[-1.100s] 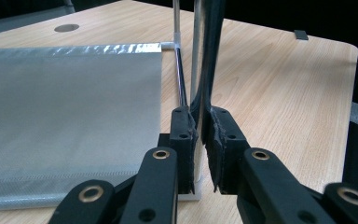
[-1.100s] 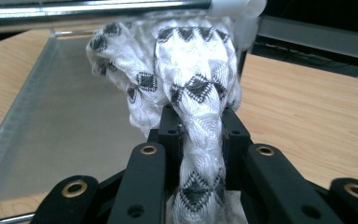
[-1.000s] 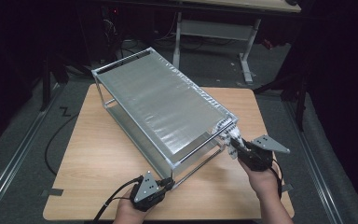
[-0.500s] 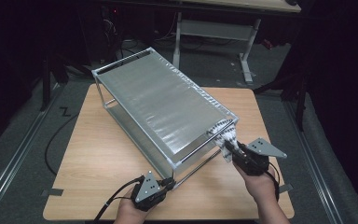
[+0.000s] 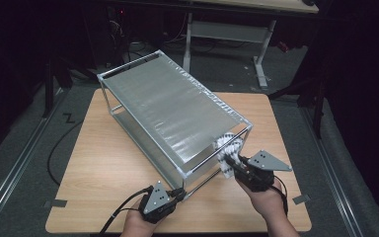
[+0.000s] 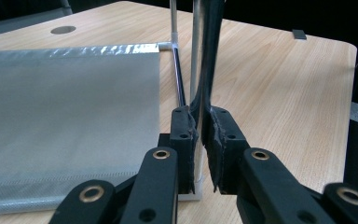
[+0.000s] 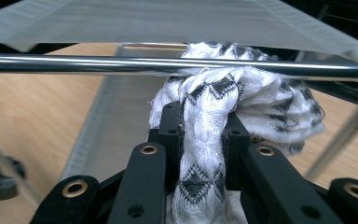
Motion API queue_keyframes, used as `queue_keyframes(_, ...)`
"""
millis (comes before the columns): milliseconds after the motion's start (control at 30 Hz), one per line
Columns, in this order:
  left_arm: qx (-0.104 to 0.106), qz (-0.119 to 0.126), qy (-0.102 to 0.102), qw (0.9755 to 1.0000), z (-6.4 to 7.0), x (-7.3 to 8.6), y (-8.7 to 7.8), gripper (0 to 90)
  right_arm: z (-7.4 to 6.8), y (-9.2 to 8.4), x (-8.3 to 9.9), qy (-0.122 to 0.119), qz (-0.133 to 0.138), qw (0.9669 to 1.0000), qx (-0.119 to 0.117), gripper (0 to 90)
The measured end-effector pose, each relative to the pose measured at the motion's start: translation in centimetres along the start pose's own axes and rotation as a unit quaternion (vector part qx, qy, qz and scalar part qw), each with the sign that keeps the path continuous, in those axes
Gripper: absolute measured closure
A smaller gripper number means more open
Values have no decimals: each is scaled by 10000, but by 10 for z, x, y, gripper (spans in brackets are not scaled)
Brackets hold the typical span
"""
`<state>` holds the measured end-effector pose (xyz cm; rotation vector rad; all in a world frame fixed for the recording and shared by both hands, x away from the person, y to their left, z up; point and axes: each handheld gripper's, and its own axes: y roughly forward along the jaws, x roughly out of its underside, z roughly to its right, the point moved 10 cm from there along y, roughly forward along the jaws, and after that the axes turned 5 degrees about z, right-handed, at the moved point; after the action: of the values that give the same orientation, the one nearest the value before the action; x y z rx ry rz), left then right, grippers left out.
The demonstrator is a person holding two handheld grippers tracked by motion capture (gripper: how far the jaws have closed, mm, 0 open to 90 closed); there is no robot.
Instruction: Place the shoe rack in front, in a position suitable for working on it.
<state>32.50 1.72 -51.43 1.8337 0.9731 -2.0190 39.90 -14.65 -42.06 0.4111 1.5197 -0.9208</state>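
Two-tier metal rack point(image 5: 172, 118) with grey fabric shelves sits diagonally on the wooden table point(image 5: 103, 173). Left gripper point(image 5: 175, 195) at the rack's near corner, jaws clamped on the upright chrome post point(image 6: 200, 70). Right gripper point(image 5: 232, 160) clamped on a white cloth with black zigzag pattern point(image 7: 223, 107), held at the rack's open end just under the top chrome rail point(image 7: 74, 64). The cloth bunches against the rail, apparently touching it; contact is hard to confirm.
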Motion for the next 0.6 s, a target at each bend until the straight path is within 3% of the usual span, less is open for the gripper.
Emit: queue_keyframes(600,-2,-6,0,10000,-2,0,0,813,-55,1,-7,-260,-42,9966,-775,757)
